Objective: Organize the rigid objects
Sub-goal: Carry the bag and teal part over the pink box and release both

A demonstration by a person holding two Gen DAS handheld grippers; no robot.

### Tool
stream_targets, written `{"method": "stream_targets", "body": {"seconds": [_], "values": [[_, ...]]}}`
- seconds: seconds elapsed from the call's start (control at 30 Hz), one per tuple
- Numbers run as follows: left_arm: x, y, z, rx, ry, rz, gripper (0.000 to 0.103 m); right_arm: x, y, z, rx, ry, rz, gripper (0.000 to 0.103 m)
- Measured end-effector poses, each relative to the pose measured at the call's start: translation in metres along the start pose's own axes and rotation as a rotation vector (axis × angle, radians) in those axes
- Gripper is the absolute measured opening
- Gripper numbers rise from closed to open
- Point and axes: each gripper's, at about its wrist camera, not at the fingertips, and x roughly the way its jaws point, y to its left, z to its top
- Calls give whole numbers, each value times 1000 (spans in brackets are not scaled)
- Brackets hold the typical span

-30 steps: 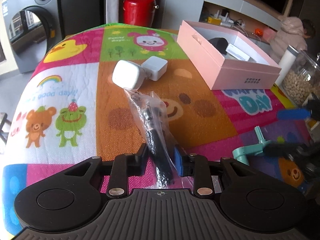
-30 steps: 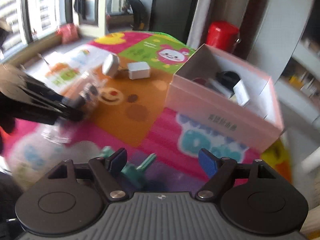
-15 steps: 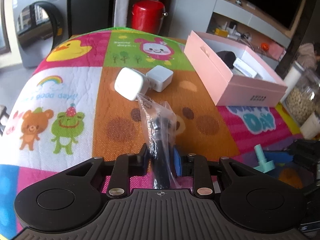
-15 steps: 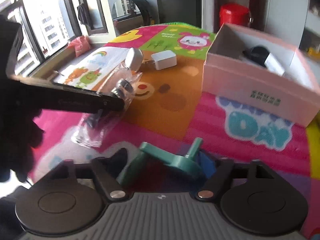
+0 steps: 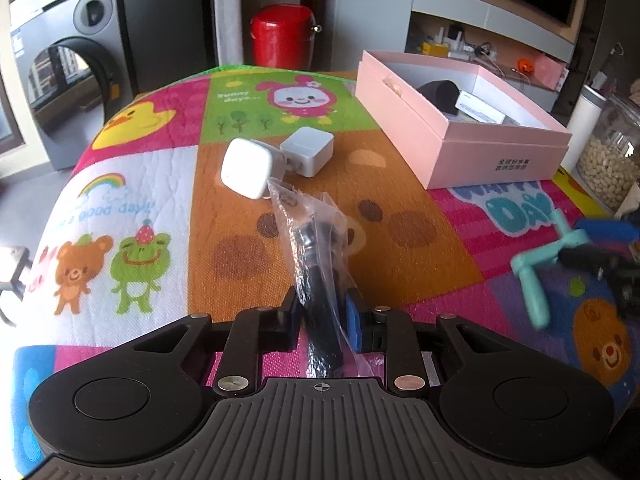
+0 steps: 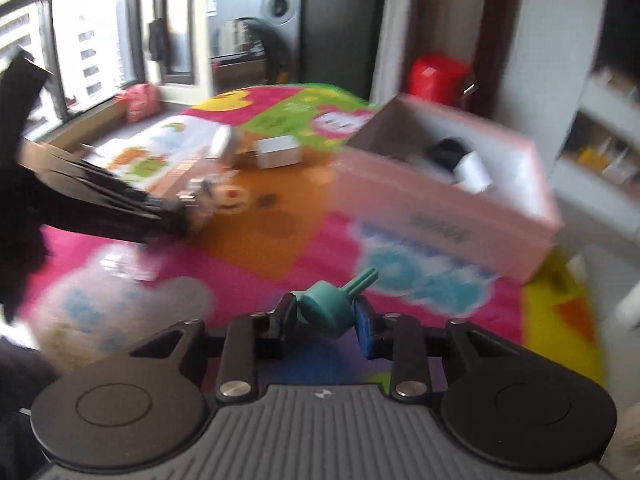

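Cartoon mat [image 5: 140, 184] | bagged black rod [image 5: 320, 280] points away | left claw [image 5: 323, 316] clamps it

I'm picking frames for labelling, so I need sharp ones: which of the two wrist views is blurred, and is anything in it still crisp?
Left wrist view: sharp across the mat, with the pink box and white chargers crisp; only the teal crank at its right edge smears. Right wrist view: motion blur over the whole background, while the right gripper, closing on that crank, stays fairly crisp.
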Motion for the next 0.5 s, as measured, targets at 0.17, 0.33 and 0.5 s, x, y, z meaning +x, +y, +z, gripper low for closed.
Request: {"method": "stream_targets", "body": {"seconds": [0.17,0.33,0.5], "values": [[-3,2,-4,-28,-12,-22,27,-10,-17,-13,14,-37,-12,71],[-3,1,-3,-73,-3,-77,27,6,-28,-16,36,-23,-161,69],[-1,-14,-4,-50,-14,-97,27,-1,-47,-9,210,-99,-54,73]]}}
